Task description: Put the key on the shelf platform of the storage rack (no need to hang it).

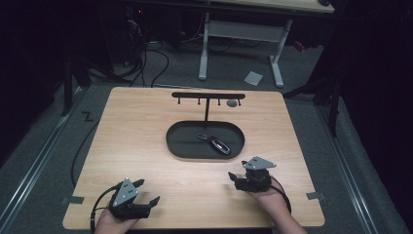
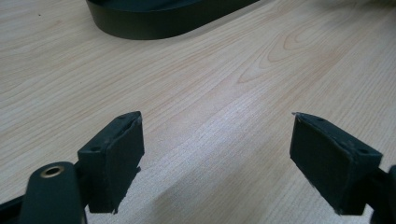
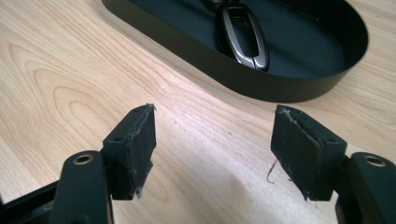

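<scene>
Black and silver, a car key fob (image 1: 217,144) lies inside the oval black tray (image 1: 181,145) at mid-surface (image 1: 136,126). Behind the tray stands a T-shaped hook rack (image 1: 208,96). Left gripper (image 1: 144,191) and right gripper (image 1: 234,176) rest nearer, fingers (image 3: 136,140) wide, empty.

This looks like a lab or recording studio rather than a home — a lone wooden tabletop (image 1: 146,146) stands on grey carpet (image 1: 311,73) inside dark surroundings. Bundled cables (image 1: 141,58) snake across the floor beyond its far left corner, tape marks (image 1: 72,200) sit at the near edge — and a white-legged workbench (image 1: 243,44) stands behind the far edge.
</scene>
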Tool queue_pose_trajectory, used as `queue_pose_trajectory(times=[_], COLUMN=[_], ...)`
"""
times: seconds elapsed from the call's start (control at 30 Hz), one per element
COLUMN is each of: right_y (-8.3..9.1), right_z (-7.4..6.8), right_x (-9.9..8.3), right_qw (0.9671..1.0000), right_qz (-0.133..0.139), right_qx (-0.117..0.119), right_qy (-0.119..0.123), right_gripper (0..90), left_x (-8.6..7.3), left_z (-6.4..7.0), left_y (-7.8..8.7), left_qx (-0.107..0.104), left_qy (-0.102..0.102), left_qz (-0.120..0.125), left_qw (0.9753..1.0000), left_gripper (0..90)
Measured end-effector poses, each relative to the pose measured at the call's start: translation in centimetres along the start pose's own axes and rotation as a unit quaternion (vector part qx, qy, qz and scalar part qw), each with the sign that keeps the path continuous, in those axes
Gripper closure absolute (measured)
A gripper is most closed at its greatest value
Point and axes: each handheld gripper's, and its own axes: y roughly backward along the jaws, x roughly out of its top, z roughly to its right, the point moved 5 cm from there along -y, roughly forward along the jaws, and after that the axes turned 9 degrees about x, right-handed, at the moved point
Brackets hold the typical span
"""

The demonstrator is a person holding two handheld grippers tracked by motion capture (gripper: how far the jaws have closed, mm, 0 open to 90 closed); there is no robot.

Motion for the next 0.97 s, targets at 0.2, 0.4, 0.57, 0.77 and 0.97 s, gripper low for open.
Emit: queue_pose_trajectory(times=[0.2, 0.4, 0.57, 0.77, 0.97], right_y=[0.6, 0.7, 0.5, 0.5, 0.4], right_z=[-0.4, -0.8, -0.9, -0.7, -0.7], right_x=[-1.0, -1.8, -1.8, -1.9, -1.9], right_qw=[0.9996, 0.9981, 0.9978, 0.9978, 0.9980], right_qz=[0.027, 0.057, 0.060, 0.060, 0.057], right_qx=[-0.006, -0.019, -0.021, -0.024, -0.024], right_qy=[-0.001, 0.012, 0.020, 0.013, 0.012], right_gripper=[29.4, 27.7, 27.7, 27.8, 27.3], left_x=[0.1, 0.0, 0.0, 0.1, 0.1], left_z=[0.2, 0.5, 0.7, 0.5, 0.5], left_y=[0.0, -0.3, -0.3, -0.1, 0.1], left_qx=[0.000, -0.002, -0.003, -0.003, -0.003], left_qy=[-0.003, -0.007, -0.010, -0.007, -0.006], left_qz=[0.004, 0.001, 0.001, 0.007, 0.010], left_qw=[1.0000, 1.0000, 0.9999, 1.0000, 0.9999], left_gripper=[18.4, 18.3, 18.3, 18.3, 18.3])
